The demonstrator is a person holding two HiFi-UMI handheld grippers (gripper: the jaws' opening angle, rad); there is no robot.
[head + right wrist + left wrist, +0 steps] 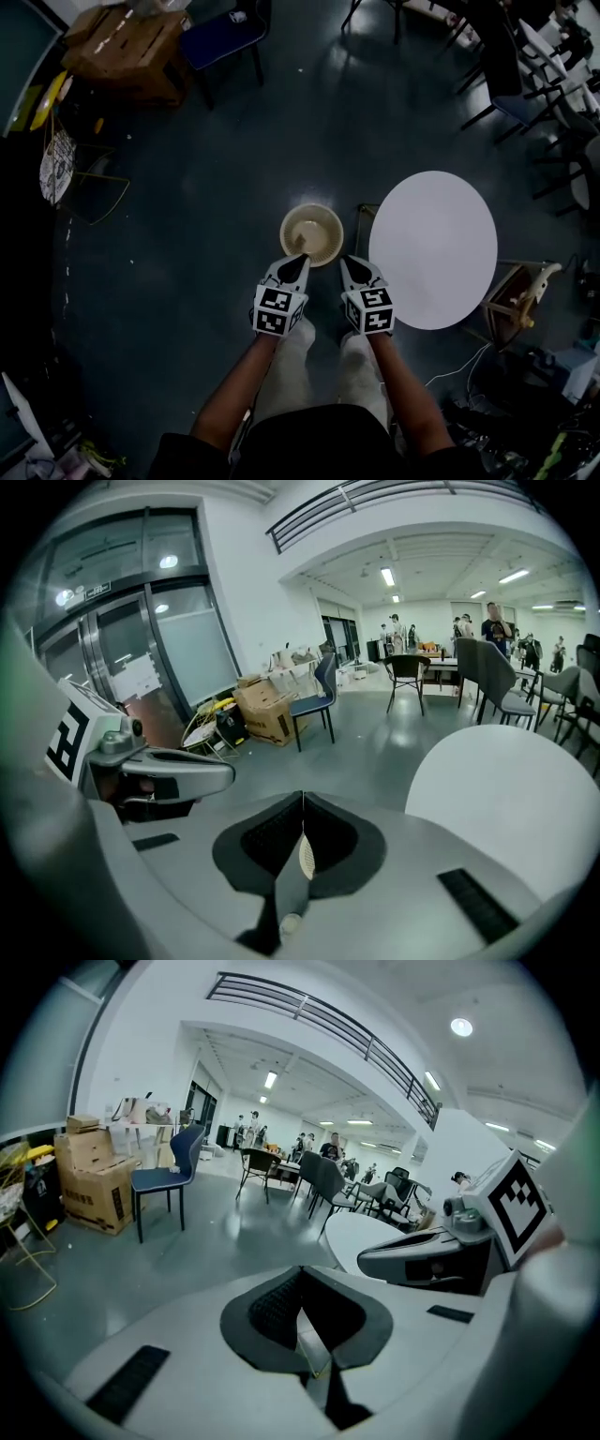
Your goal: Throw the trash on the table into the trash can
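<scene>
Two grippers: held side by side at the person's front, tips slanting down toward the floor, each with its marker cube facing up.
Left gripper [300,258]: claw closed, the dark pads [277,1312] meeting along a single seam with nothing pinched between them.
Right gripper [345,262]: claw likewise closed, pads [272,841] pressed together and bare.
Trash can [312,207]: a round beige bin standing on the dark floor, just beyond both sets of tips and centred between them in the head view; whether anything lies inside it I cannot tell.
Round white table [431,248]: just right of the trash can, apart from it; the right gripper hangs near its left edge.
Forearms [239,389]: both reach forward from the bottom of the head view.
Blue chair [173,1171]: well apart on the floor, beside stacked cardboard boxes [89,1180].
People [495,625]: standing far off among desks and chairs.
</scene>
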